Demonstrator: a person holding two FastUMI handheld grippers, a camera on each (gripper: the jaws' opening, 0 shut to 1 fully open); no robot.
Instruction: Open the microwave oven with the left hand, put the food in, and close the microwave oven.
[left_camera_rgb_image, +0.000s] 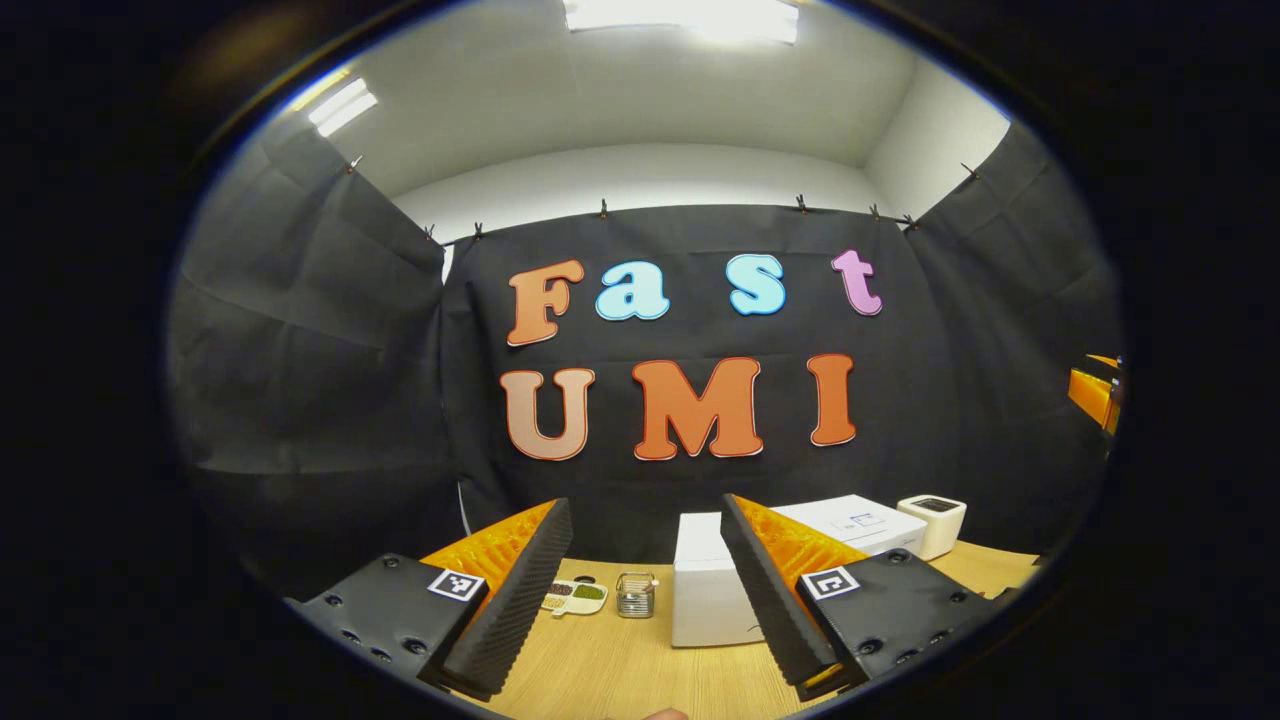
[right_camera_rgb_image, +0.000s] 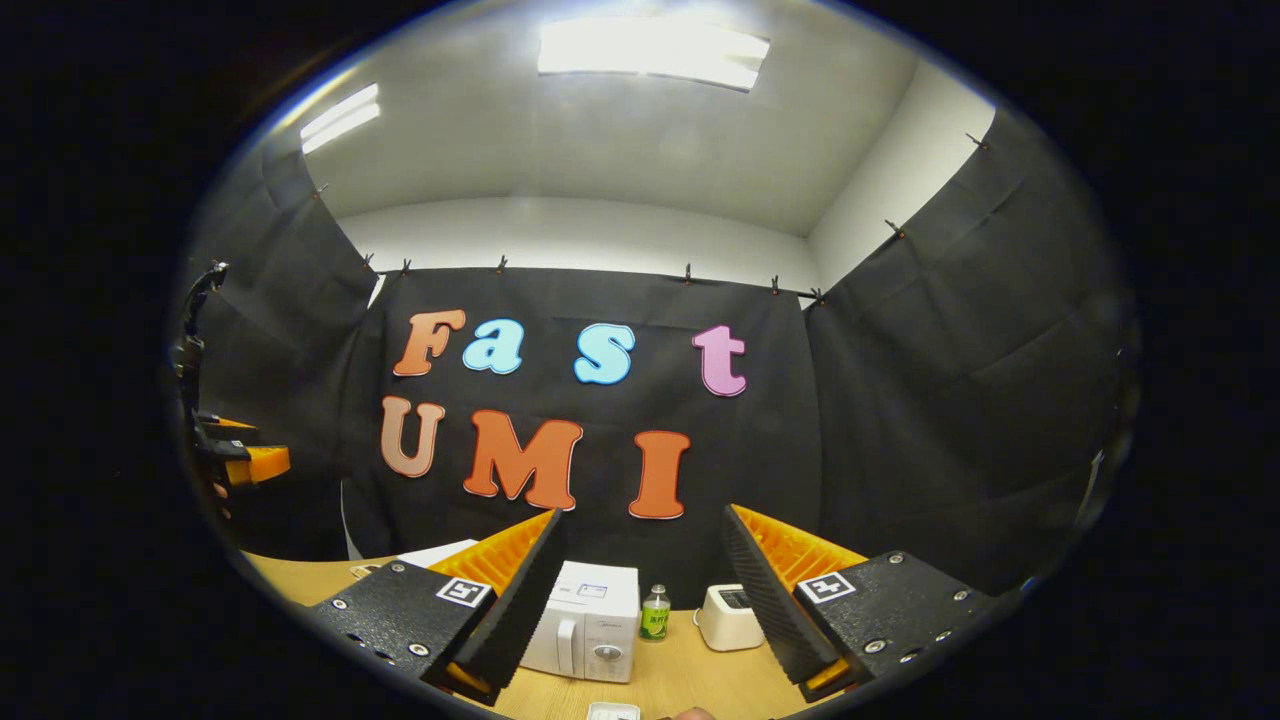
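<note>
Left gripper (left_camera_rgb_image: 645, 600) is spread and empty above the wooden table (left_camera_rgb_image: 620, 670); the microwave oven (left_camera_rgb_image: 705, 590), door closed, stands just ahead between its fingers. Right gripper (right_camera_rgb_image: 635, 615) is likewise spread, with the microwave oven (right_camera_rgb_image: 590, 620) ahead by its left finger.

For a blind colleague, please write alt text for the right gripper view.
The open right hand-held gripper hangs above a wooden table, pointing at a closed white microwave oven. Right of it stand a small green bottle and a white appliance.
</note>
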